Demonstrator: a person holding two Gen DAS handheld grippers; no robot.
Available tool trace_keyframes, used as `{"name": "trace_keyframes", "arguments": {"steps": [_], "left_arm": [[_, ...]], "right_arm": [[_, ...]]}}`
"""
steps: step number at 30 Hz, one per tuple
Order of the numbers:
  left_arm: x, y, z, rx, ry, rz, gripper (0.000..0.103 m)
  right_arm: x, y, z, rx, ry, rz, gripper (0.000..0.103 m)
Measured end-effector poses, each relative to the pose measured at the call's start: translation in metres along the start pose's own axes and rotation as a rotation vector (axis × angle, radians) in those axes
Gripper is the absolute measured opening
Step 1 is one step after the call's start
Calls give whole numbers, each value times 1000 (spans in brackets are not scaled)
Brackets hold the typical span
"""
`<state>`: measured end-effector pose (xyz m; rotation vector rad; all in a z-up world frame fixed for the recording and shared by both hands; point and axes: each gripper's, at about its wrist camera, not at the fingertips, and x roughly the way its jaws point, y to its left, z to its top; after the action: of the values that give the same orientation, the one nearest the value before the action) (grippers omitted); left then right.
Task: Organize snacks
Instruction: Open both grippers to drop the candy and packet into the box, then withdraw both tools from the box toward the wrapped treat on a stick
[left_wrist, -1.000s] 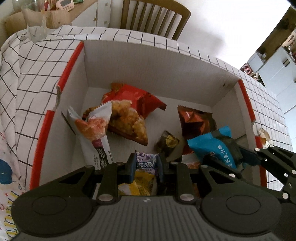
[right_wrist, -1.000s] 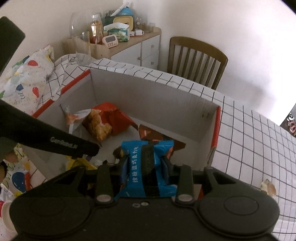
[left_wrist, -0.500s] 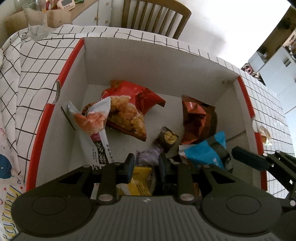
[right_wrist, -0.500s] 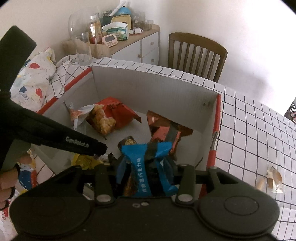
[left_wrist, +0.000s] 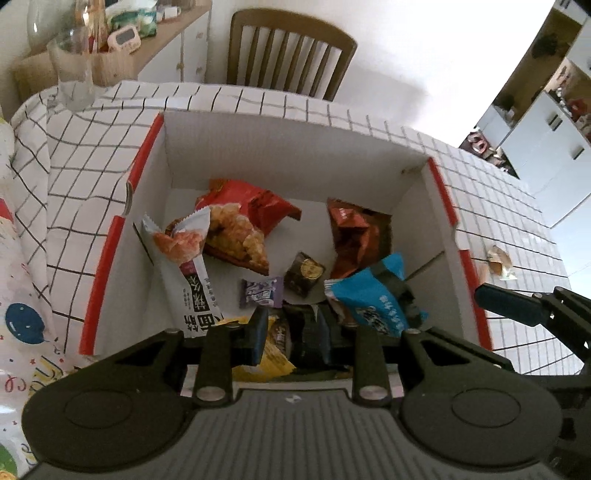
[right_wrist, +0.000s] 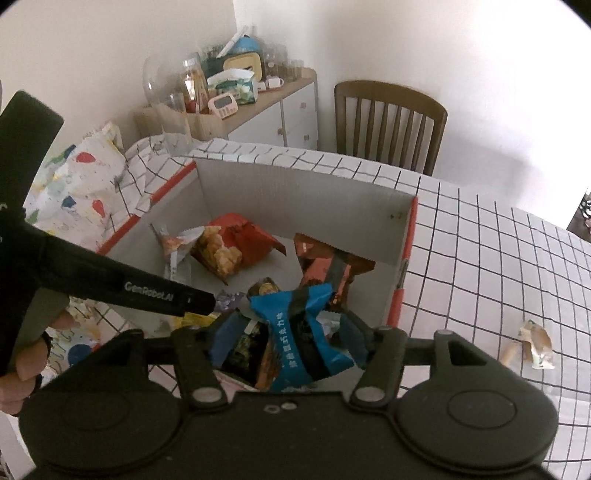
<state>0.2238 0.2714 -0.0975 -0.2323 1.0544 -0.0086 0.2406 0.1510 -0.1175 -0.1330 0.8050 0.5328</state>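
Blue snack packet (right_wrist: 306, 332) lies between the opening right claw (right_wrist: 288, 332); left claw (left_wrist: 295, 325) slightly parted, gripping nothing

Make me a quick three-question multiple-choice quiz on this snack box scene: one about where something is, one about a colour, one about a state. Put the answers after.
1. Where does the crumpled wrapper lie?
A. among the snacks
B. on the checked tablecloth, outside the box
C. on the chair seat

2. What colour is the packet between the right gripper fingers?
A. blue
B. green
C. pink

3. The small purple candy is:
A. clamped in the left gripper
B. lying loose on the box floor
C. hanging over the box wall

Answers:
1 B: the wrapper lies on the cloth to the right of the box's red-edged wall.
2 A: the blue packet sits between the right gripper's jaws, which are opening.
3 B: the candy rests on the floor ahead of the left gripper, clear of its fingers.
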Motion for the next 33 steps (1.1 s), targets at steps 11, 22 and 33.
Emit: {"name": "trace_keyframes", "arguments": {"steps": [11,22,33], "left_arm": [[-36,-29,-11,37,-83,1,28],[-65,-76,-27,71,-170,2,29],[-61,-133,-39,113,-222,-14,82]], "right_arm": [[-50,-11,-5,-3,-49,34,72],[-100,-34,-19,-10,-114,48,88],[-146,-90,-37,20,-164,40,98]]}}
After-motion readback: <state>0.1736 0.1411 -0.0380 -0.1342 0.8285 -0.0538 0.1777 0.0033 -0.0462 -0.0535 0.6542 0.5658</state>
